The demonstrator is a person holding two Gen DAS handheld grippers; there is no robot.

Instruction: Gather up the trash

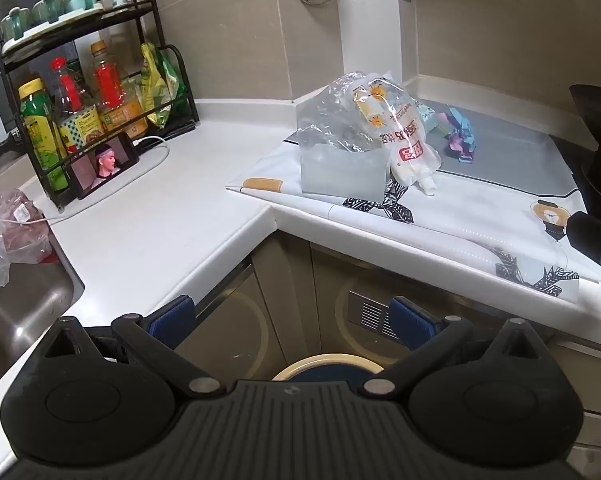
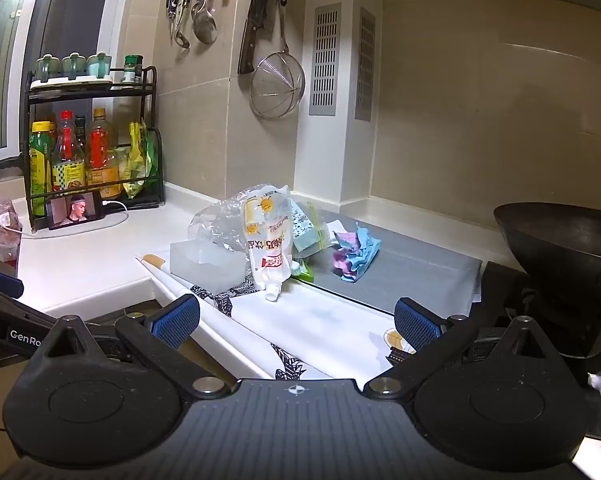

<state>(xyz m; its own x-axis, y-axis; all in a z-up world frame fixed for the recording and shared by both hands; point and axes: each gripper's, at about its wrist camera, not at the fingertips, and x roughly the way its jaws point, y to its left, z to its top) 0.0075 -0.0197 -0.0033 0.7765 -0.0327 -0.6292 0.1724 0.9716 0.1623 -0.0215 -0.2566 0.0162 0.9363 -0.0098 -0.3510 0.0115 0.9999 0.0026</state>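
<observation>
On the white counter corner, trash waits untouched — clear crumpled plastic bag (image 2: 220, 224), white printed spout pouch (image 2: 266, 240), pink-and-blue crumpled wrapper (image 2: 354, 250); left gripper (image 1: 294, 322) and right gripper (image 2: 296, 322) both gape wide, empty, well short: approach step, next reach forward and pinch one piece.

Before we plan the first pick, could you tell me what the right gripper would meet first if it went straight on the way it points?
Probably the white spouted pouch in the trash pile: it sits about centred ahead of the right gripper, whose jaws are open and empty. Only bare patterned mat lies between. Depth is uncertain.
</observation>
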